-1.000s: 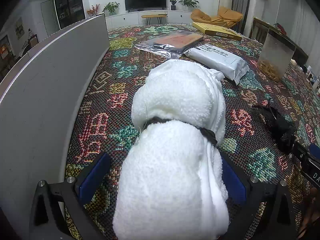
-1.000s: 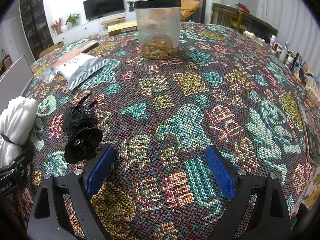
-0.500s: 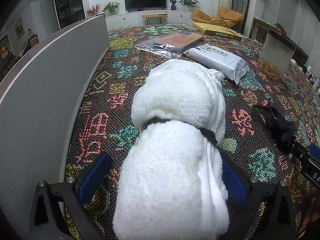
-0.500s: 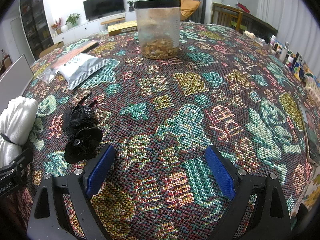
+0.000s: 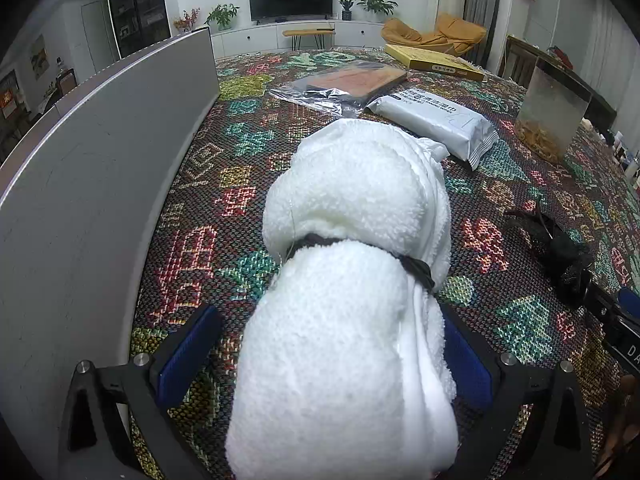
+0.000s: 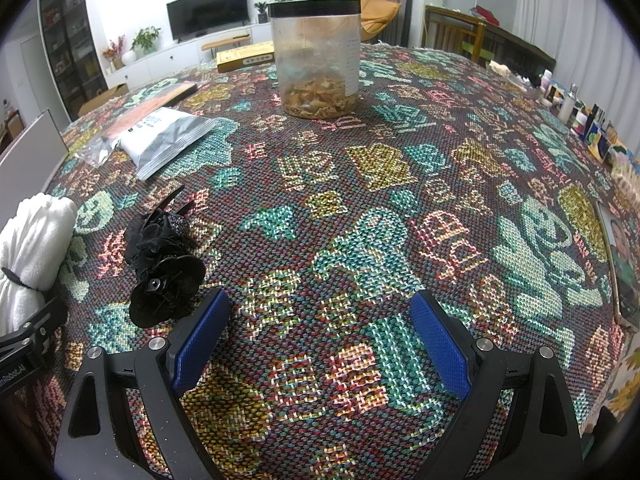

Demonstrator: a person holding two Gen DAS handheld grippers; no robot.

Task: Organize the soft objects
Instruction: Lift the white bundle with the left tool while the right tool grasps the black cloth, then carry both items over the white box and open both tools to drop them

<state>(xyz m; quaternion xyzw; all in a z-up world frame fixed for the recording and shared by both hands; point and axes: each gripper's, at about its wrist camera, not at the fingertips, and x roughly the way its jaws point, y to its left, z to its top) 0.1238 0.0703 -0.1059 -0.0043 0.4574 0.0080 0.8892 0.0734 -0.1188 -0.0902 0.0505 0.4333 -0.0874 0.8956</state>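
patterned cloth covers your counter (image 6: 400, 184). beside the grey panel (image 5: 80, 200), your left claw (image 5: 324, 360) straddles the banded white towel roll (image 5: 352, 280), spread; your right claw (image 6: 320, 344) waits spread, empty.

Rolled white fleece towel with black band (image 5: 352, 280): near end cut off by bottom edge of left wrist view; hides inner face of the right blue finger pad (image 5: 466, 356), contact there not readable. In right wrist view, towel (image 6: 30, 248) cropped at left edge. Print on white foil pouch (image 5: 436, 120) too small to read. Clear plastic jar (image 5: 554, 114): lid out of sight.
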